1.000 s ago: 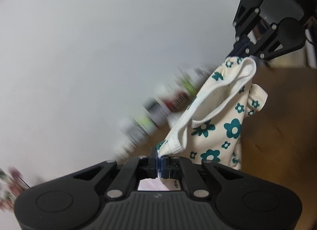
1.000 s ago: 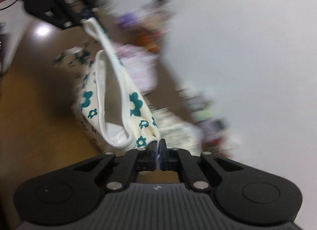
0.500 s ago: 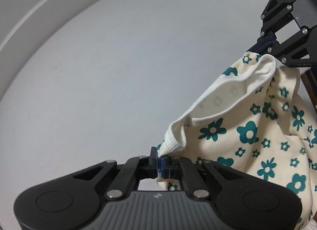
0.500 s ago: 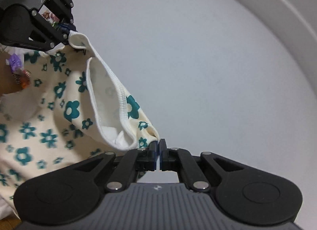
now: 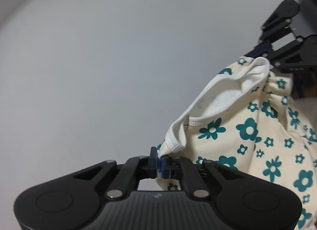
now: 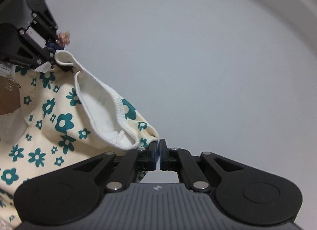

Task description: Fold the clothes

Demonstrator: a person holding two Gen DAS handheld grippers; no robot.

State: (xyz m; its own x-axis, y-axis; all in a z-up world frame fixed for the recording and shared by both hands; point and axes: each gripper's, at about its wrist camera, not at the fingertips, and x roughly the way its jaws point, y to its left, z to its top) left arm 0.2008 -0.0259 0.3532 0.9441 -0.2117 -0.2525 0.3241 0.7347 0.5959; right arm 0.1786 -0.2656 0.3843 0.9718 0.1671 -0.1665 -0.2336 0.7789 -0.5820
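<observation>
Both tongs are being seen clamped on one garment, held up in the air between them. Left gripper, at the bottom centre of its own view, is being shown with its jaws pressed together on a pinch of cream cloth beside the white ribbed neckband. Right gripper is likewise being shown with its jaws closed, a fold of the cloth being nipped at their tips just beside the neckband's other end.

Each gripper is also being caught by the other's camera: the right one at the upper right of the left view, the left one at the upper left of the right view, each gripping a top corner of the cloth.

The garment is being stretched loosely between the two holds, its neck opening gaping and its white inside being shown. Cream fabric printed with teal flowers is being seen hanging below the neckband, gathered into small pleats near the far hold in the left view.

A plain pale grey wall is being seen behind everything. A brown surface and some small cluttered items are being glimpsed at the left edge of the right view, too blurred to identify.
</observation>
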